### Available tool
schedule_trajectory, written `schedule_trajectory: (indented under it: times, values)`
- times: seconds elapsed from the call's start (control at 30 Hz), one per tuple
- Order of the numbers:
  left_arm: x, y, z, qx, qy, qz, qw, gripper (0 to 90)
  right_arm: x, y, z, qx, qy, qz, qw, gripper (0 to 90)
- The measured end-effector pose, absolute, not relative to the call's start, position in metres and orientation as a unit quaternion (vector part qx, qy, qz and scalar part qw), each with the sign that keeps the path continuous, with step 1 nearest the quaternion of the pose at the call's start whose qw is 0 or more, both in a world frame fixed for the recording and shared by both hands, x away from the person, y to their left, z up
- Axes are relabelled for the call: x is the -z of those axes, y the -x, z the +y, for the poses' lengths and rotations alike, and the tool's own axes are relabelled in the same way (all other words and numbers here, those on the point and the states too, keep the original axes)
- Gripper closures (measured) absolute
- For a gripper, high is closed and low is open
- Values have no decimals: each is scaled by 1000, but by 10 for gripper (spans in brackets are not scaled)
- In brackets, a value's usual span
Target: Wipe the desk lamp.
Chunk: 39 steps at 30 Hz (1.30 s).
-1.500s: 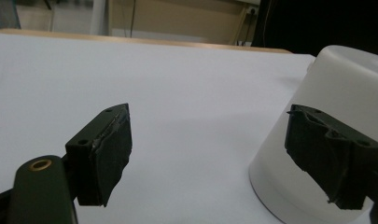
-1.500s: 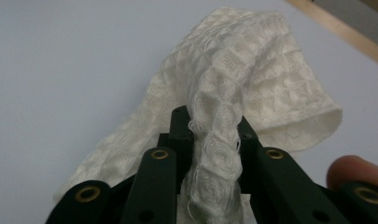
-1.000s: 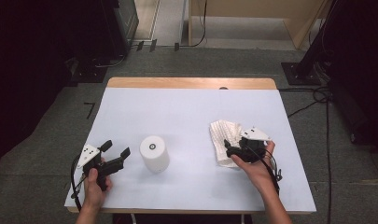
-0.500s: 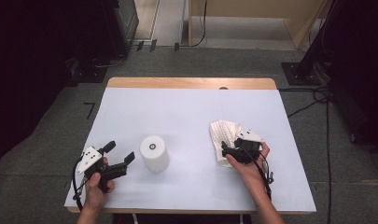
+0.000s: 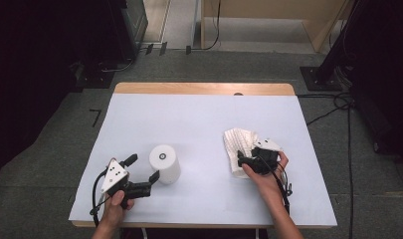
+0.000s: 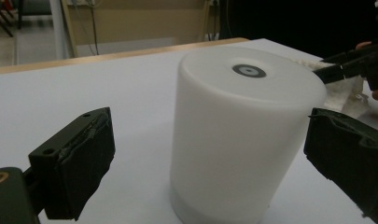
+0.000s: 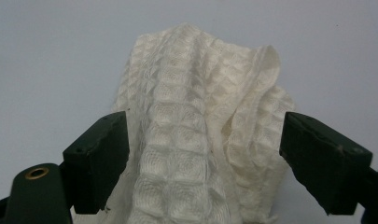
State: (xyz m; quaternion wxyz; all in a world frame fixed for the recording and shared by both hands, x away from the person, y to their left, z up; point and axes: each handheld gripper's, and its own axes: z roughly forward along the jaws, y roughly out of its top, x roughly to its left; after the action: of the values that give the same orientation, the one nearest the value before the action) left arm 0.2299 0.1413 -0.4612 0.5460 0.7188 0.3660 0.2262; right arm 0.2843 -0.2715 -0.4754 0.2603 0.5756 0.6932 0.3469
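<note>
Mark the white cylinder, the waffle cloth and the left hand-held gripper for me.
white cylinder (image 5: 164,163): high view, on its upper side wall.
waffle cloth (image 7: 186,121): right gripper view, on the folded middle ridge.
left hand-held gripper (image 5: 142,169): high view, midway between its open fingertips.

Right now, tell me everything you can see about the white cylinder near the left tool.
The white cylinder is a smooth, matte, plastic-looking piece standing upright on the white table. Its flat top carries a small dark ring at the centre, and a faint seam circles its base. It stands between the left tool's wide-open jaws, which have just been opening; neither pad presses on it.
</note>
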Motion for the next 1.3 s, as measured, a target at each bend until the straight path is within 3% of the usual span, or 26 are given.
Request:
schedule_trajectory:
  times: [0.53, 0.73, 1.13, 1.3]
  values:
    - [484, -236, 104, -226, -771, 363, 472, 25, 478, -285, -270, -347, -574, 697, 253, 162]
    - [486, -243, 101, -220, -778, 375, 454, 83, 480, -285, -270, -346, -575, 699, 247, 165]
    - [487, -257, 93, -202, -767, 389, 468, 65, 481, -284, -261, -363, -572, 699, 227, 172]
    - [487, -261, 84, -216, -775, 385, 452, 65, 487, -290, -252, -344, -584, 696, 239, 228]
